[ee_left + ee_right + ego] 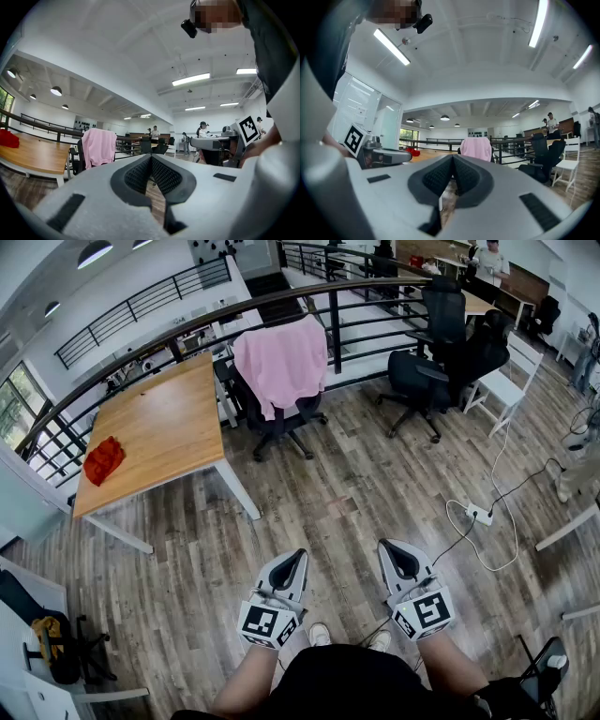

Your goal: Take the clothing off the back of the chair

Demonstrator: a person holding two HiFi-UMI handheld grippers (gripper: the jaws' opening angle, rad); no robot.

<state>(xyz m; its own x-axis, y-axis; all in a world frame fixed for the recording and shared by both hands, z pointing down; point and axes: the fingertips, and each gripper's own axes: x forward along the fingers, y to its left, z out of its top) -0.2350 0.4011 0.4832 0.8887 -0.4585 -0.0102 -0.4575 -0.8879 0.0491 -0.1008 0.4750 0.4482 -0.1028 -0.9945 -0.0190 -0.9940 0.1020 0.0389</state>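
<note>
A pink garment (281, 362) hangs over the back of a black office chair (277, 420) beside the wooden table, well ahead of me across the floor. The garment (99, 146) also shows at the left of the left gripper view, and small and centred (476, 148) in the right gripper view. My left gripper (298, 559) and right gripper (390, 548) are held level near my body, side by side, both shut with nothing between the jaws. Their tips (151, 158) (453, 157) touch, and both are far from the chair.
A wooden table (173, 423) with a red cloth (103, 459) stands at the left. A black railing (356, 285) runs behind the chair. Other black chairs (448, 352) and a white chair (502, 385) stand at the right. A power strip (479, 514) with cables lies on the floor at the right.
</note>
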